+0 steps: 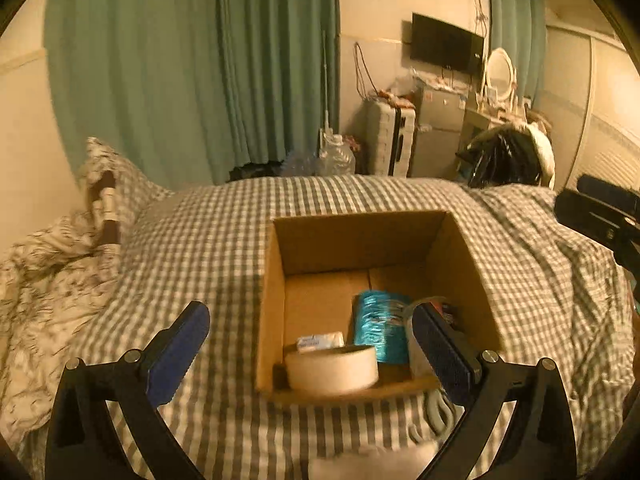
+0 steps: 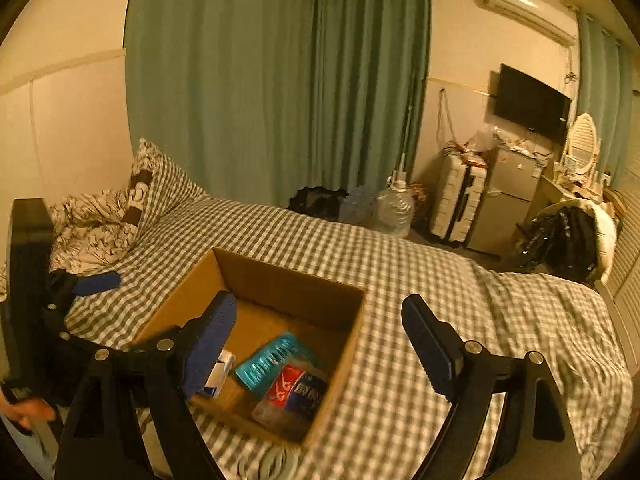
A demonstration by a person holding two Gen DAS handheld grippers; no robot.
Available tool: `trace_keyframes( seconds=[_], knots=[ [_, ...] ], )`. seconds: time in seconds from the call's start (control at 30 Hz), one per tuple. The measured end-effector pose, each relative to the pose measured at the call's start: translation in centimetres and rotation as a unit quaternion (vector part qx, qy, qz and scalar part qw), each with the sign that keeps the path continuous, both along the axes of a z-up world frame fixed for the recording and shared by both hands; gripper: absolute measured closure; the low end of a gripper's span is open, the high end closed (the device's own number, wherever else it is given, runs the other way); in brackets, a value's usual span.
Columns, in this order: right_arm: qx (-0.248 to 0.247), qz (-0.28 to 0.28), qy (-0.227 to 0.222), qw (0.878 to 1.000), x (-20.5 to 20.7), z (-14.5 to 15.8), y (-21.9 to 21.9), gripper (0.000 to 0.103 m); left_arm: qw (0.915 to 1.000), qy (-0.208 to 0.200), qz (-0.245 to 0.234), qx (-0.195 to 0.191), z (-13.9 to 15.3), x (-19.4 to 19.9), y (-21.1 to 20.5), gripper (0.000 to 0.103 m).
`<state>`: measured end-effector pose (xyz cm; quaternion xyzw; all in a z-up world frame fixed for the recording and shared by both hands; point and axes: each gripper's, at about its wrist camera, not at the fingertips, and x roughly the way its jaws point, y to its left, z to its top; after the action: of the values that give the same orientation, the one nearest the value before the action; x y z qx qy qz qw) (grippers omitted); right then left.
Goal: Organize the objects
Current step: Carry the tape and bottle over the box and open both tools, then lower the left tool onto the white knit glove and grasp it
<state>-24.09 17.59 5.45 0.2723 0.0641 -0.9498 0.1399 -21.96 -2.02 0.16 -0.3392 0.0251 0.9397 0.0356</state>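
An open cardboard box (image 1: 276,300) stands on the checked bed; it also shows in the right wrist view (image 2: 280,280). Inside lie a roll of beige tape (image 1: 332,370), a small white packet (image 1: 320,340), a teal ribbed item (image 1: 380,326) and a clear container with a red and blue label (image 2: 296,394). The teal item (image 2: 266,362) and the white packet (image 2: 220,372) show in the right wrist view too. My left gripper (image 1: 310,344) is open and empty, low over the box's near edge. My right gripper (image 2: 320,344) is open and empty above the box's right side.
The checked bed cover (image 1: 200,240) spreads all around the box. A crumpled duvet and pillow (image 1: 60,240) lie at the left. A white coiled cable (image 1: 438,412) lies by the box's near corner. Curtains, a suitcase (image 2: 460,200), a fridge and a chair stand beyond the bed.
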Motion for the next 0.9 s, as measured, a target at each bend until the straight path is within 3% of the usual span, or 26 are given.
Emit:
trace_keyframes(
  seconds=[0.2, 0.4, 0.6, 0.8, 0.9],
  knots=[
    [0.012, -0.003, 0.013, 1.0, 6.7, 3.4, 2.7, 0.016, 0.9994, 0.03, 0.008, 0.011, 3.5, 6.4, -0.4, 0.0],
    [0.024, 0.0, 0.008, 1.0, 11.5, 2.9, 3.7, 0.014, 0.9985, 0.004, 0.036, 0.041, 0.9, 11.0, -0.6, 0.0],
    [0.048, -0.012, -0.027, 0.998, 12.9, -3.6, 3.1, 0.014, 0.9977, -0.037, 0.041, 0.039, -5.3, 11.9, 0.1, 0.0],
    [0.044, -0.043, -0.077, 0.995, 11.0, -12.1, 3.2, 0.014, 0.997, -0.068, 0.032, -0.015, -11.5, 10.5, 1.5, 0.0],
    [0.039, -0.048, -0.108, 0.992, 9.8, -15.3, 3.5, 0.014, 0.9954, -0.094, 0.014, -0.008, -14.0, 9.9, 1.8, 0.0]
  ],
)
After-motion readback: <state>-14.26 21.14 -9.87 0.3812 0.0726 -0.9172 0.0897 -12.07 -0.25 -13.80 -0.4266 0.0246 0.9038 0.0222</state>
